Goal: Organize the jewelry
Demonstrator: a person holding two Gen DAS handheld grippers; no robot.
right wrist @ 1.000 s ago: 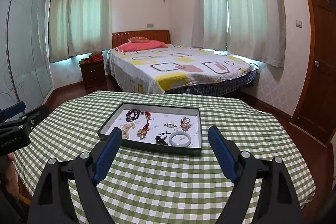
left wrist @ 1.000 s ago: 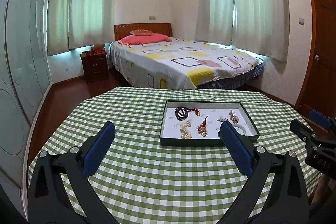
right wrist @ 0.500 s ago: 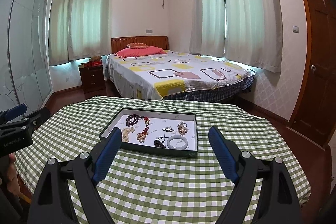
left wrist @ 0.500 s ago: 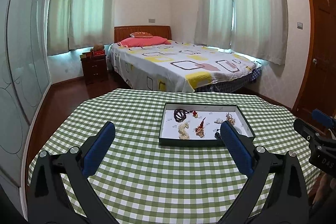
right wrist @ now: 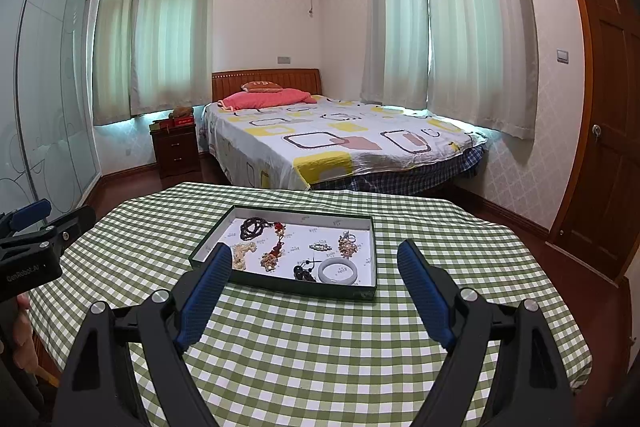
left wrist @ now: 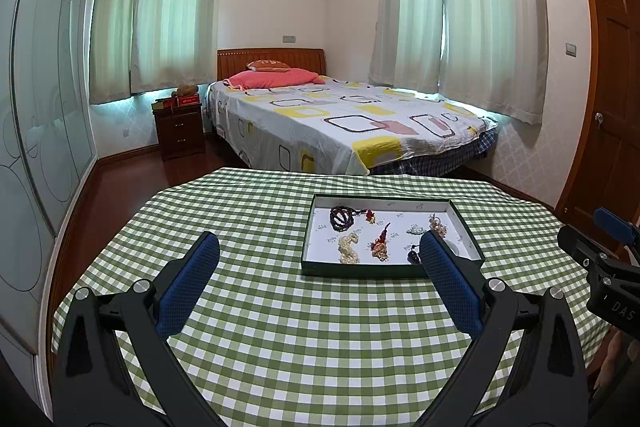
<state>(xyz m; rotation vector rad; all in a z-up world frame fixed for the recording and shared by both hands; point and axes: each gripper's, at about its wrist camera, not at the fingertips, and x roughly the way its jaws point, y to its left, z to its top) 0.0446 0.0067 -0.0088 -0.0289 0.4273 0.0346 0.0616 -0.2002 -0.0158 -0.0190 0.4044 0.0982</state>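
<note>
A dark green tray (left wrist: 384,271) with a white floor lies on the checked tablecloth; it also shows in the right wrist view (right wrist: 304,289). In it lie a dark bead bracelet (right wrist: 251,227), a cream bead string (right wrist: 242,254), a red tasselled piece (right wrist: 274,255), a pale jade bangle (right wrist: 338,270), a small silver brooch (right wrist: 321,247) and a gold cluster (right wrist: 347,245). My left gripper (left wrist: 318,247) is open and empty, held above the table short of the tray. My right gripper (right wrist: 314,253) is open and empty, also short of the tray.
The table is covered by a green and white checked cloth (left wrist: 280,327). Behind it stand a bed (left wrist: 340,123) and a dark nightstand (left wrist: 178,131). A wooden door (right wrist: 604,131) is at the right. Glass wardrobe doors (left wrist: 36,131) line the left wall.
Both grippers have risen and drawn back a little; the tray now sits lower and smaller in both views. Jaws stayed open.
</note>
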